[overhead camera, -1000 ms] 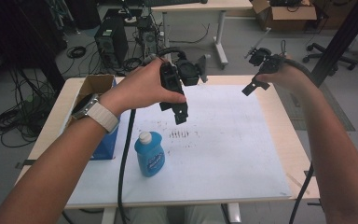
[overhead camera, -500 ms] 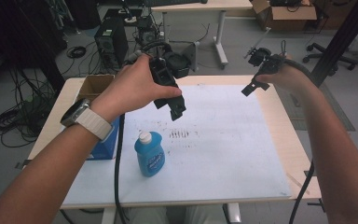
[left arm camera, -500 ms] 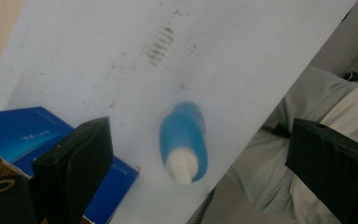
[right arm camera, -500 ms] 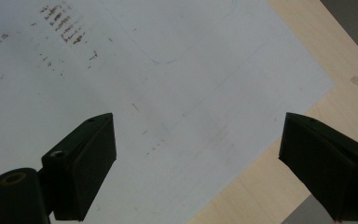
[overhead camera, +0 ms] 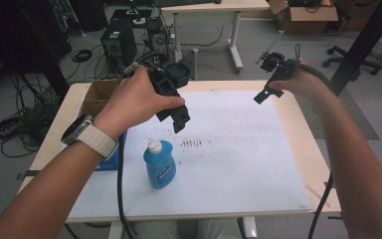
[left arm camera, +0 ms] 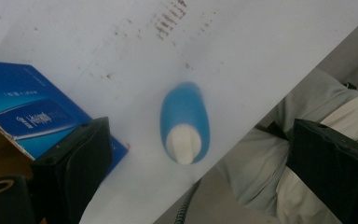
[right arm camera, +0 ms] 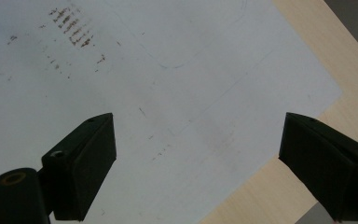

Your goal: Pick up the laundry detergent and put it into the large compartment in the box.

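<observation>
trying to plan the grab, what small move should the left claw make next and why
Probably lower the left claw straight down toward the upright blue plastic bottle with the white cap. The left gripper view looks down on that cap between wide-open jaws, so it seems roughly lined up but well above and apart from it. The right claw hangs open over the white sheet.

The bottle (overhead camera: 159, 163) stands upright on the sheet (overhead camera: 238, 149) that covers the bench (overhead camera: 306, 144), below and nearer the person than the left gripper (overhead camera: 176, 117). The box (overhead camera: 99, 99) lies left of that gripper, just beside the bottle. The right gripper (overhead camera: 263, 94) hangs over the sheet's far right corner, well apart from both.
</observation>
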Available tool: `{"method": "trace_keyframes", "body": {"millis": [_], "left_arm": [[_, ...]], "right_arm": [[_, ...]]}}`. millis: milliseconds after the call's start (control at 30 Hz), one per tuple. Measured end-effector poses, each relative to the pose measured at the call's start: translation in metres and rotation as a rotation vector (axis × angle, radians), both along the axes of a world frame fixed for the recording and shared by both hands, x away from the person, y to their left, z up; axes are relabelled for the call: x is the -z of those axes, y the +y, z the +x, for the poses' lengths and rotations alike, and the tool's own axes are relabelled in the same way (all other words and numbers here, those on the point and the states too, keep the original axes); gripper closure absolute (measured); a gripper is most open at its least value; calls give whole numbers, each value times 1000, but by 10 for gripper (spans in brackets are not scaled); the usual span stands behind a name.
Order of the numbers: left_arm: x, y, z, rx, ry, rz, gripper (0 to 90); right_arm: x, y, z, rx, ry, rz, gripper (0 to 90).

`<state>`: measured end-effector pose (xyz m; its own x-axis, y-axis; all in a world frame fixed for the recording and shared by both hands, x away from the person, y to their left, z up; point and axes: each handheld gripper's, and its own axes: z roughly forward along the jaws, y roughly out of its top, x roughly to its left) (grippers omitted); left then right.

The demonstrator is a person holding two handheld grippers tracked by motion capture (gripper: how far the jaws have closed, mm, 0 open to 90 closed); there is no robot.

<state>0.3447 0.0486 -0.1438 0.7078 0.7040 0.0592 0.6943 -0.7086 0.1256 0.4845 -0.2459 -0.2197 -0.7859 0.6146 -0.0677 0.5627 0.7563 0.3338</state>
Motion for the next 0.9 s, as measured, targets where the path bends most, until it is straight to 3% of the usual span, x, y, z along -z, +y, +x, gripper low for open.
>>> {"method": "trace_keyframes", "body": {"millis": [333,600,900], "left_arm": [[11,11,2,-42,26,3,70],[30,15,4,-60,76,10,70],[43,21,3,-74,82,3,70]], "right_arm": [[1,0,0,-1,0,-1,109],[1,0,0,1,2,4,109],[2,1,1,0,3,-1,109]]}}
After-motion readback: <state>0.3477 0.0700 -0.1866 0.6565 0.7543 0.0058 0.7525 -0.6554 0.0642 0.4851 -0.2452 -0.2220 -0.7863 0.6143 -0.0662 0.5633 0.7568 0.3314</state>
